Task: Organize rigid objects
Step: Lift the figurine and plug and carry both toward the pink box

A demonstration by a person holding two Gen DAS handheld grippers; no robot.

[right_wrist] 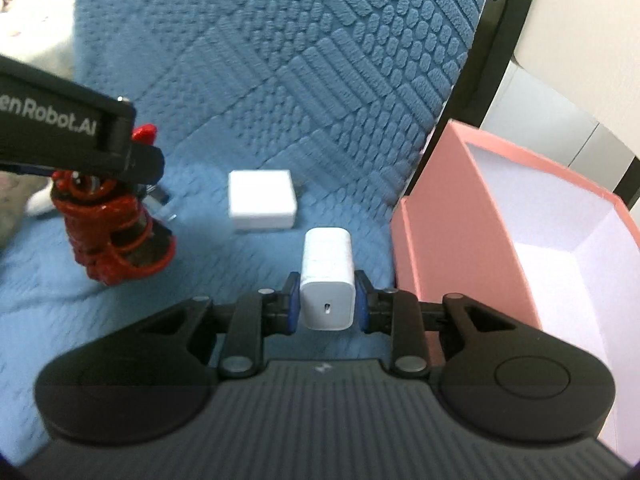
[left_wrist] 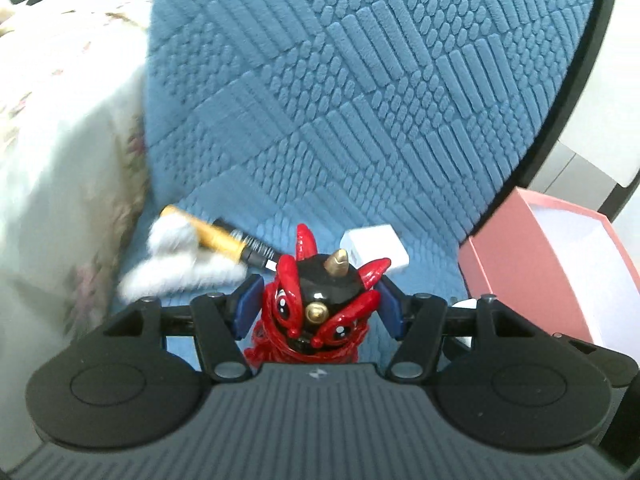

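My left gripper [left_wrist: 318, 308] is shut on a red and black horned figurine [left_wrist: 320, 304], holding it by the head; it also shows in the right wrist view [right_wrist: 116, 236], standing on the blue quilted cushion [right_wrist: 280, 80]. My right gripper [right_wrist: 327, 300] is shut on a white USB charger [right_wrist: 327, 280], held just above the cushion. A second white charger block [right_wrist: 262, 200] lies on the cushion beyond it, and shows in the left wrist view [left_wrist: 376, 248]. An open pink box [right_wrist: 460, 240] with a white inside stands right of my right gripper.
A gold and black pen [left_wrist: 224, 236] lies on the cushion beside a white fluffy item [left_wrist: 176, 268], left of the figurine. A pale floral bedcover [left_wrist: 60, 140] lies to the left. The chair's black rim [left_wrist: 568, 92] curves along the right. The pink box [left_wrist: 532, 264] sits at the right.
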